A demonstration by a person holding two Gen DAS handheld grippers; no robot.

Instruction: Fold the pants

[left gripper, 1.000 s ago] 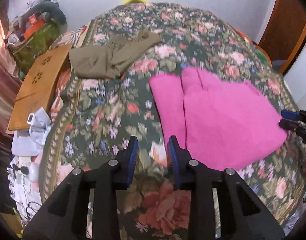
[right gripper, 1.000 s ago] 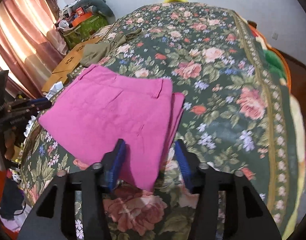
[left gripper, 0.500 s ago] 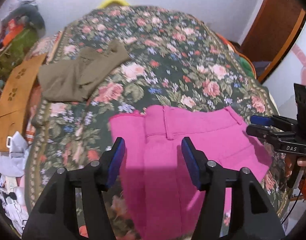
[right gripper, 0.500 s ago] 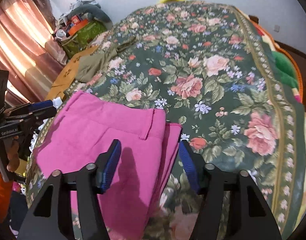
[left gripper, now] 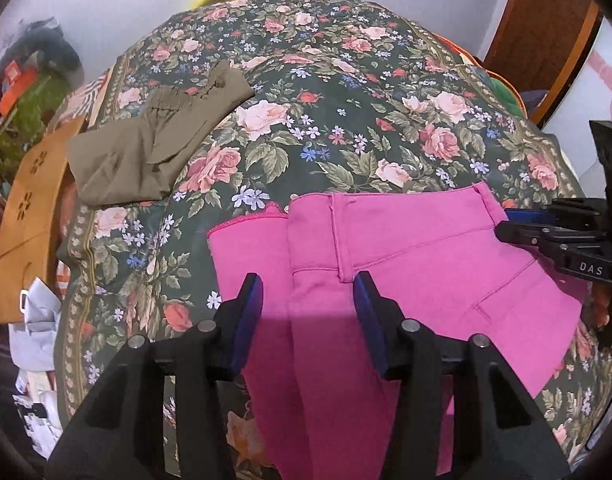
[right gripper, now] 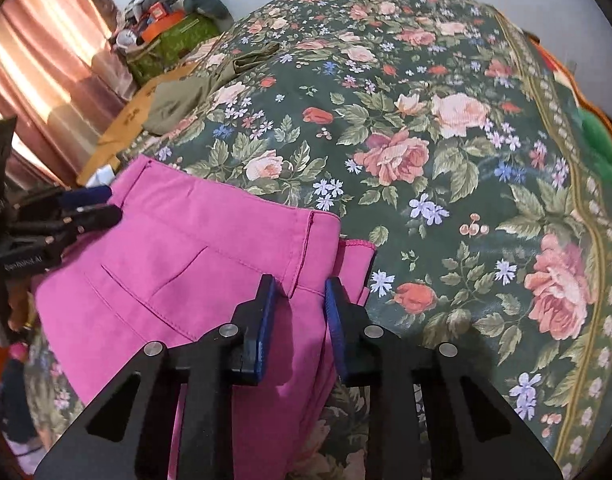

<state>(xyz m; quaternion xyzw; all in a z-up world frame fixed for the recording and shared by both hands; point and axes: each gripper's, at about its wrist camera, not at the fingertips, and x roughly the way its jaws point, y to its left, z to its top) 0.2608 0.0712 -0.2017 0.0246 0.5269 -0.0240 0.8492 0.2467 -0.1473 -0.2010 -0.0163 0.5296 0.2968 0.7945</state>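
Observation:
The pink pants (left gripper: 418,264) lie folded on the flowered bedspread (left gripper: 346,92), waistband towards the far side. My left gripper (left gripper: 308,308) is open, its jaws wide apart just above the pants' left part, near the waistband. My right gripper (right gripper: 297,308) hangs over the pants (right gripper: 177,256) at their right edge, by the folded layers; its jaws stand partly apart with pink cloth between them, not clamped. Each gripper shows in the other's view: the right one (left gripper: 518,232) and the left one (right gripper: 93,208).
Folded olive pants (left gripper: 145,148) lie at the bed's far left. A tan board (left gripper: 29,208), grey cloth (left gripper: 37,320) and a green bag (right gripper: 173,40) with clutter stand beside the bed's left edge. A wooden door (left gripper: 546,20) is at the right.
Both grippers have moved in over the pink pants. My left gripper has opened wide. My right gripper's jaws have come closer together around the pants' right edge.

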